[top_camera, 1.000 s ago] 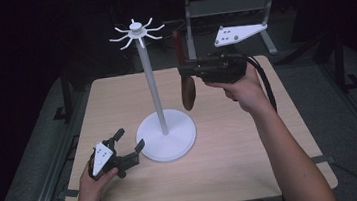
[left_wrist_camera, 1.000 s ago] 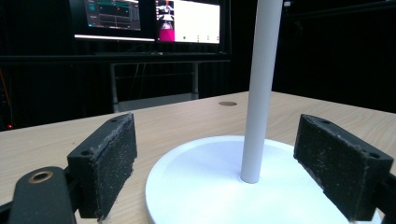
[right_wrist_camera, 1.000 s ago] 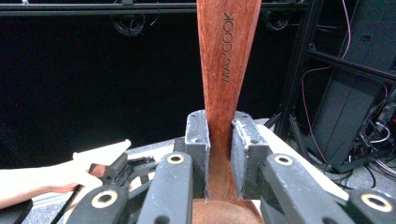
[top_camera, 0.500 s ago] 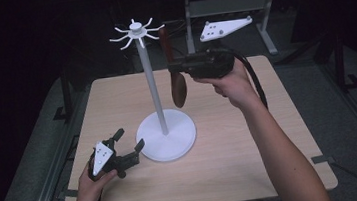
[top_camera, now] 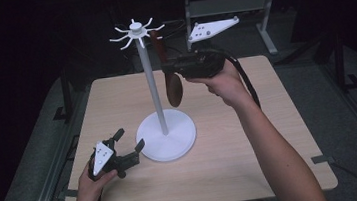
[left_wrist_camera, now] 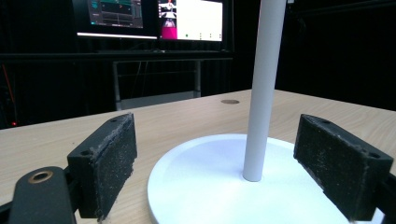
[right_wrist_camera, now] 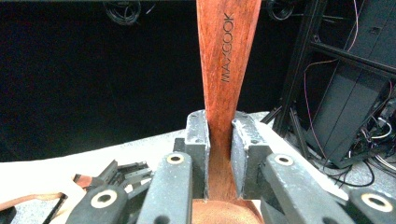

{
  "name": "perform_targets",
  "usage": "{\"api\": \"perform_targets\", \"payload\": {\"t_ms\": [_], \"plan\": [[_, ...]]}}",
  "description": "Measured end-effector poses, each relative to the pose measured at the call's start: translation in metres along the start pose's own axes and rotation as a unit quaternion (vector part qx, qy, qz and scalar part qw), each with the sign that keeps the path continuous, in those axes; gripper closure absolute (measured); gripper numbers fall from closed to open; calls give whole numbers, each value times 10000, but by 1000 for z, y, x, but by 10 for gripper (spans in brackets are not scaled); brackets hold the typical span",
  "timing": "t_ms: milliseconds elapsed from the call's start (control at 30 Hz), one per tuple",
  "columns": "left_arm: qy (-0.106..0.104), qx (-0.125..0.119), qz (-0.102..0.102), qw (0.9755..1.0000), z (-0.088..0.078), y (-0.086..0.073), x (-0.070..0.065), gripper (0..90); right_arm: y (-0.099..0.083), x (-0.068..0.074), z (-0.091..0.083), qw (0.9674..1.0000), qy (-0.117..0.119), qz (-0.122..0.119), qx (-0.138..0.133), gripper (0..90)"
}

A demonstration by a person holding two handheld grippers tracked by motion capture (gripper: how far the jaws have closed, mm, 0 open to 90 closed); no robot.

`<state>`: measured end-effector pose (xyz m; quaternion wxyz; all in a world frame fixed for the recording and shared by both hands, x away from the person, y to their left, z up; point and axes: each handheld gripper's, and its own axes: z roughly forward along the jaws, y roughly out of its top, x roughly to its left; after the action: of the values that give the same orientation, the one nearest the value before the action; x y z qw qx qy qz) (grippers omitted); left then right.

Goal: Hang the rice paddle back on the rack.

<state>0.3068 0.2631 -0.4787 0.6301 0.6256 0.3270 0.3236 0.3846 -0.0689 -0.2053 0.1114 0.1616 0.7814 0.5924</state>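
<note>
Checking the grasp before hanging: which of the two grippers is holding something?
The right gripper, raised beside the white stand, clamps a wooden spoon. The left gripper sits open by the base.

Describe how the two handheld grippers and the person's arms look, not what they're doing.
Both are black. The left gripper has a white three-cornered plate on top with dark dots; its pads are rough black blocks. The right gripper carries a pale three-cornered plate and trails a thick black cable. Its jaw links show brass-ringed pivots. Both forearms are bare, no sleeves.
</note>
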Motion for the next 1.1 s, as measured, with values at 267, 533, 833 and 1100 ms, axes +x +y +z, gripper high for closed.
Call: {"api": "perform_targets", "payload": {"t_ms": [267,533,833,1100], "plan": [[1,7,18,10000,0,0,0,128,0,0,-1,10000,-7,16,8,741],[5,19,40,10000,0,0,0,127,-7,1,-9,9999,45,48,112,638],[9,24,45,10000,0,0,0,128,-23,-3,-24,9994,-3,246,257,576],[-4,7,36,10000,0,0,0,128,-44,-8,-39,9986,-306,334,267,491]]}}
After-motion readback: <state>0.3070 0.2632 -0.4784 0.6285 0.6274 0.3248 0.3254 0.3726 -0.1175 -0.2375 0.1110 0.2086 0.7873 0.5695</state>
